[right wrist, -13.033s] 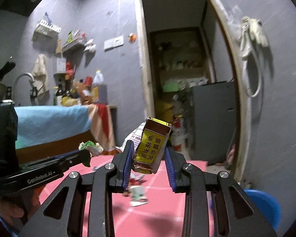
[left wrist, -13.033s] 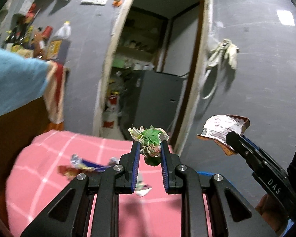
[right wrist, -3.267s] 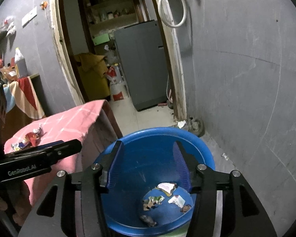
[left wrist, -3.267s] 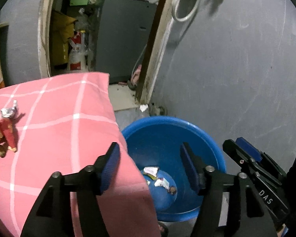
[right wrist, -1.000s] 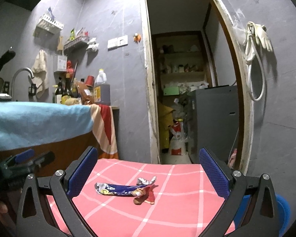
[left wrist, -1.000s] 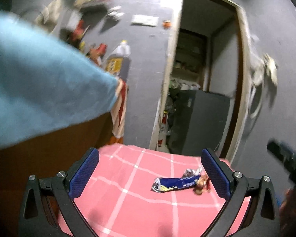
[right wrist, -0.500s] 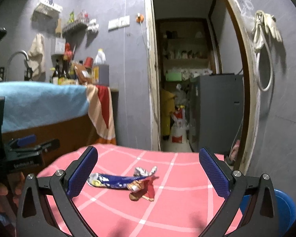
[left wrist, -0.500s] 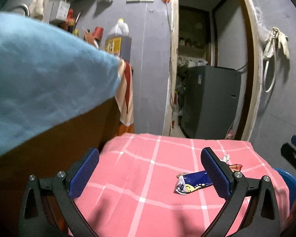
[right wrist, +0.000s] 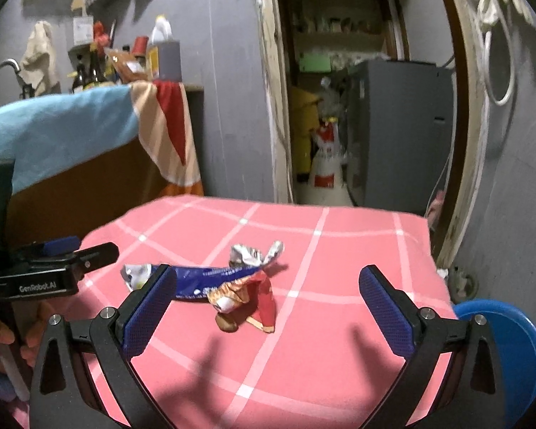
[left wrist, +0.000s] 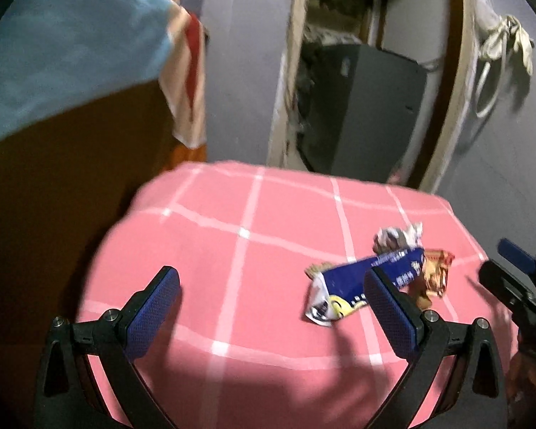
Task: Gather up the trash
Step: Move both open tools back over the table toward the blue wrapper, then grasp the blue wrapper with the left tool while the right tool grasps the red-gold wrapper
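Observation:
Three pieces of trash lie together on the pink checked tablecloth [right wrist: 339, 250]: a long blue wrapper [right wrist: 203, 279] [left wrist: 361, 284], a crumpled red and gold wrapper [right wrist: 253, 293] [left wrist: 436, 271] and a scrap of silver foil [right wrist: 253, 252] [left wrist: 396, 237]. My right gripper [right wrist: 268, 282] hangs above the table, jaws wide and closing. The red wrapper lies ahead between them, untouched. My left gripper [left wrist: 271, 286] [right wrist: 89, 248] is open and empty, its right finger in front of the blue wrapper's end. The right gripper [left wrist: 500, 264] shows at the right edge of the left wrist view.
A blue basin [right wrist: 500, 339] stands on the floor past the table's right edge. A brown counter under a light blue cloth [right wrist: 53, 132] borders the left. Behind the table a doorway opens onto a grey fridge [right wrist: 400, 132]. A hand [right wrist: 3, 336] holds the left gripper.
Both grippers have tipped downward and come closer to the table. The wrappers now look larger and sit nearer the fingers in both views.

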Tool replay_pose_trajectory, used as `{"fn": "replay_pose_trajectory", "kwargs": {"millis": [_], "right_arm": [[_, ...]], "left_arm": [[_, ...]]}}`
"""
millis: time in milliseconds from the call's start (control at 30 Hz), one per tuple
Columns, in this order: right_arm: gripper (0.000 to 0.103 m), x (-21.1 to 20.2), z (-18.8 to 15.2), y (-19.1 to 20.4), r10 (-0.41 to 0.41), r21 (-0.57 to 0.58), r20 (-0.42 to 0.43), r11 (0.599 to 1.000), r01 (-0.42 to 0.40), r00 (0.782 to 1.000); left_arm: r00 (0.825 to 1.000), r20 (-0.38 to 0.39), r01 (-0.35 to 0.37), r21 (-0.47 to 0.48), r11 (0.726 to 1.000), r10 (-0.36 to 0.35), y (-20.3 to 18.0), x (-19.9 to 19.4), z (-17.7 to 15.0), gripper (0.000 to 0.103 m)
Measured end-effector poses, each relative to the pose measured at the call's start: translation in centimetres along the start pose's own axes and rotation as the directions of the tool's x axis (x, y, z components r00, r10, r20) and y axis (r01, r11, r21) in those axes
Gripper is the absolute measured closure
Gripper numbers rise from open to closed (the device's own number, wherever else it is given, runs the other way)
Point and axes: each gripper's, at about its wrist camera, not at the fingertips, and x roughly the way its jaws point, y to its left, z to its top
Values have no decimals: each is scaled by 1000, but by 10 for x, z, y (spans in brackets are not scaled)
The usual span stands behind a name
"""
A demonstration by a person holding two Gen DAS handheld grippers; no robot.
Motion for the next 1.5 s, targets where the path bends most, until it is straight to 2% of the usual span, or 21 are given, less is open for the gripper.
{"fn": "replay_pose_trajectory", "kwargs": {"millis": [100, 200, 267, 367, 500, 600, 767, 933, 1167, 1367, 1500], "right_arm": [[17, 13, -2, 1, 14, -8, -61, 1000, -15, 998], [24, 25, -2, -1, 37, 0, -113, 999, -37, 993], [26, 32, -2, -2, 50, 5, -139, 999, -50, 989], [32, 42, -1, -3, 77, 20, -179, 997, -75, 981], [40, 51, -4, -4, 108, 35, -219, 994, -102, 970], [53, 54, -5, -5, 124, 46, -236, 992, -116, 964], [65, 56, -5, -8, 149, 67, -246, 988, -136, 958], [70, 52, -6, -8, 158, 75, -242, 987, -144, 957], [74, 37, -10, -12, 154, 77, -210, 987, -140, 966], [75, 15, -14, -17, 143, 74, -150, 988, -133, 978], [75, -5, -12, -19, 130, 58, -82, 990, -126, 988]], "left_arm": [[998, -42, 39, 17, 999, -38, -4, 6, -2, 4], [994, -80, 82, 18, 996, -80, -6, 14, -2, 16], [988, -114, 110, 8, 994, -109, -5, 20, -3, 30], [978, -151, 143, -2, 990, -142, -6, 25, -5, 42], [970, -167, 179, -4, 984, -178, -8, 26, -5, 53], [964, -181, 195, -15, 981, -195, -9, 27, -6, 66], [956, -188, 219, -55, 974, -226, -7, 25, -7, 86], [951, -174, 244, -77, 967, -254, -9, 18, -9, 89], [966, -106, 232, -37, 972, -235, -23, -4, -11, 91], [980, -32, 195, 15, 981, -195, -41, -27, -14, 92], [981, 23, 191, 24, 981, -191, -50, -40, -14, 92]]}}
